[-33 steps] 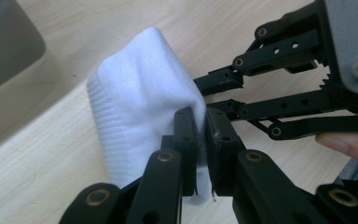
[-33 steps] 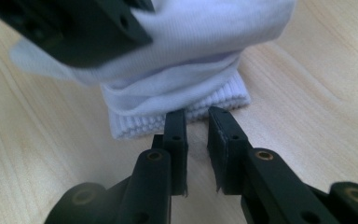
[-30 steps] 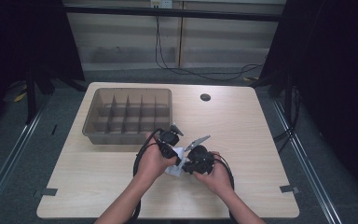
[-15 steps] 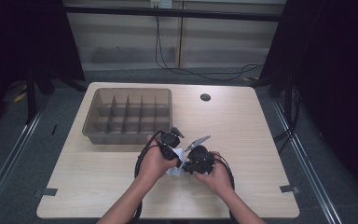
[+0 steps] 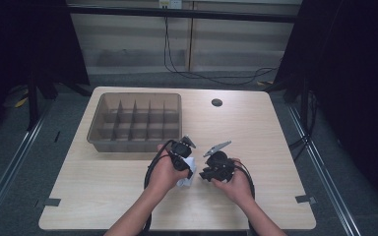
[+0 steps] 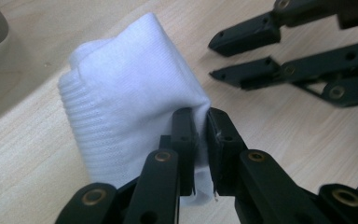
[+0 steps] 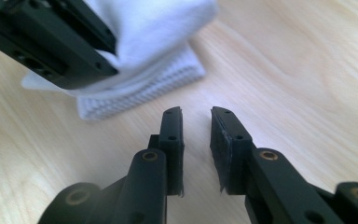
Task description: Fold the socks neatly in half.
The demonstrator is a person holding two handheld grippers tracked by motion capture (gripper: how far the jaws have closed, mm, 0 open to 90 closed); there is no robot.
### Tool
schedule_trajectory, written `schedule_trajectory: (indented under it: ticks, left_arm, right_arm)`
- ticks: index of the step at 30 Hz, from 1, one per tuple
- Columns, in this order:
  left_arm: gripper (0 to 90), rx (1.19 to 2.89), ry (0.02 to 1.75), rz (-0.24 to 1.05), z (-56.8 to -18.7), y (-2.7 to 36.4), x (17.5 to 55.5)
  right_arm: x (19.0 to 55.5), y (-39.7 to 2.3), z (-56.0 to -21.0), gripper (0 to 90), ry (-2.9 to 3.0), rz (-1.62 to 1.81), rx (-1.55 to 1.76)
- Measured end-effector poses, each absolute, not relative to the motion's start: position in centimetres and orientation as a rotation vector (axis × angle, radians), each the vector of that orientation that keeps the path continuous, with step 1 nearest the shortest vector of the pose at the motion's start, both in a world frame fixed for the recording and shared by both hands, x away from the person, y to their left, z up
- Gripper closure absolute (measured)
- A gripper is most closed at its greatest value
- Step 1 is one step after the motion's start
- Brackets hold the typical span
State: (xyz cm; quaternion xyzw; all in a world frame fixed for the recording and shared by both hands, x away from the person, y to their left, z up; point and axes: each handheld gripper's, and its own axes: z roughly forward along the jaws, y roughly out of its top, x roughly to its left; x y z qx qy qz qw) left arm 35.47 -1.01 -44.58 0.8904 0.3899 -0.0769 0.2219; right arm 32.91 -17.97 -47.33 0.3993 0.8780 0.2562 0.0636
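Right gripper [image 7: 196,116]: your right gripper's jaws have just been opening a little; they stand slightly parted with bare tabletop between them, holding nothing. In the high view it has drawn away to the right of the cloth since a second ago, so a gap now lies between your two grippers.

Left gripper [image 6: 201,122]: you have it clenched on a pinched fold of the white ribbed knitted cloth [image 6: 126,107], which looks like a folded sock. Its jaws have eased a touch, but the pads press the fabric between them.

Cloth, place: it sits on the pale wooden table [image 5: 256,123], bunched just ahead of your left gripper's tips, and just beyond and left of your right gripper's jaws as that gripper looks.

What this means: judging by the release, the cloth is now carried by your left gripper alone, so the two-handed folding step looks finished.

Container: the grey-brown plastic tray with divider compartments [image 5: 136,119] stands beyond your left gripper, near but apart.

Tray contents: every compartment you can see into looks empty.
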Motion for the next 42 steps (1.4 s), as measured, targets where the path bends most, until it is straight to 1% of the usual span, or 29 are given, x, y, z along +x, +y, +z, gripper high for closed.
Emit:
schedule_trajectory:
  ticks: [8,14,16,19,24,30,32,40,42]
  left_arm:
    - [81.3,2.485,1.081,-0.198,-44.8,-1.4,35.4]
    - [79.9,2.473,1.086,-0.192,-44.9,-1.3,35.4]
    - [78.0,2.476,1.082,-0.194,-44.8,-1.3,35.4]
    - [72.7,2.467,1.088,-0.19,-44.5,-1.2,35.3]
    - [71.3,2.446,1.094,-0.204,-44.1,-1.0,35.4]
    - [66.5,2.442,1.089,-0.179,-43.5,-0.8,35.5]
    - [66.1,2.435,1.097,-0.193,-43.4,-0.8,35.5]
    - [59.0,2.412,1.105,-0.154,-43.0,-0.6,35.7]
    - [57.4,2.422,1.103,-0.125,-42.8,-0.6,35.7]
  right_arm:
    - [33.0,-19.0,-47.0,71.9,2.628,0.756,1.226]
    - [33.0,-19.5,-47.0,71.0,2.624,0.747,1.227]
    - [32.9,-19.7,-46.9,71.0,2.616,0.748,1.24]
    - [33.0,-20.0,-46.7,71.0,2.61,0.747,1.236]
    - [33.0,-20.5,-46.5,71.0,2.6,0.746,1.245]
    - [33.0,-20.5,-46.3,71.0,2.596,0.742,1.247]
    - [33.0,-20.5,-46.2,71.0,2.599,0.743,1.246]
    - [33.0,-20.3,-46.2,71.0,2.602,0.74,1.243]
    - [33.0,-20.4,-46.2,71.0,2.605,0.738,1.233]
